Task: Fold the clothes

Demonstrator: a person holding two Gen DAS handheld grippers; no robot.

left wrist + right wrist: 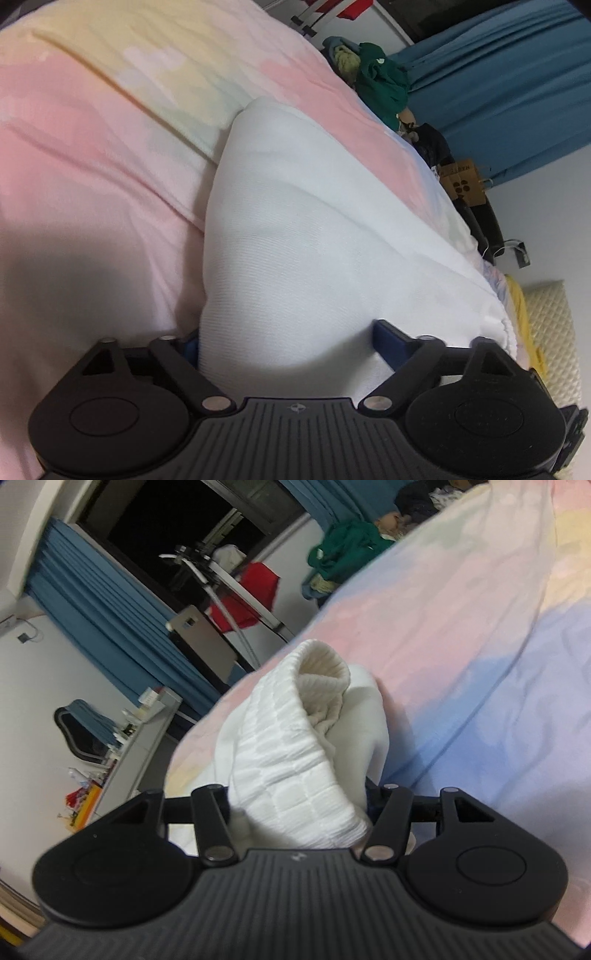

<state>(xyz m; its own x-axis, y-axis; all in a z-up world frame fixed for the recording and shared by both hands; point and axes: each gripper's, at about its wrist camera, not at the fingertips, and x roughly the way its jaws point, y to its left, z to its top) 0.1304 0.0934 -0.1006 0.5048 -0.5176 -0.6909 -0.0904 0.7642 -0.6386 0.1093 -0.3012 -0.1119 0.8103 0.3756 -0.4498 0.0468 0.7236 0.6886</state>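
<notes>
A white garment (314, 229) lies over the pastel bedspread (92, 147). In the left wrist view its smooth cloth runs from the gripper up the bed. My left gripper (288, 343) is shut on this cloth; its blue fingers (388, 338) are mostly buried in it. In the right wrist view the garment's ribbed elastic band (288, 746) bunches up in front of my right gripper (299, 805), which is shut on it. The fingertips are hidden by cloth in both views.
A pile of green and dark clothes (380, 85) sits at the bed's far edge, also in the right wrist view (343, 546). Blue curtains (110, 627), a drying rack with a red garment (251, 594), a desk (140, 738) and chair stand beyond the bed.
</notes>
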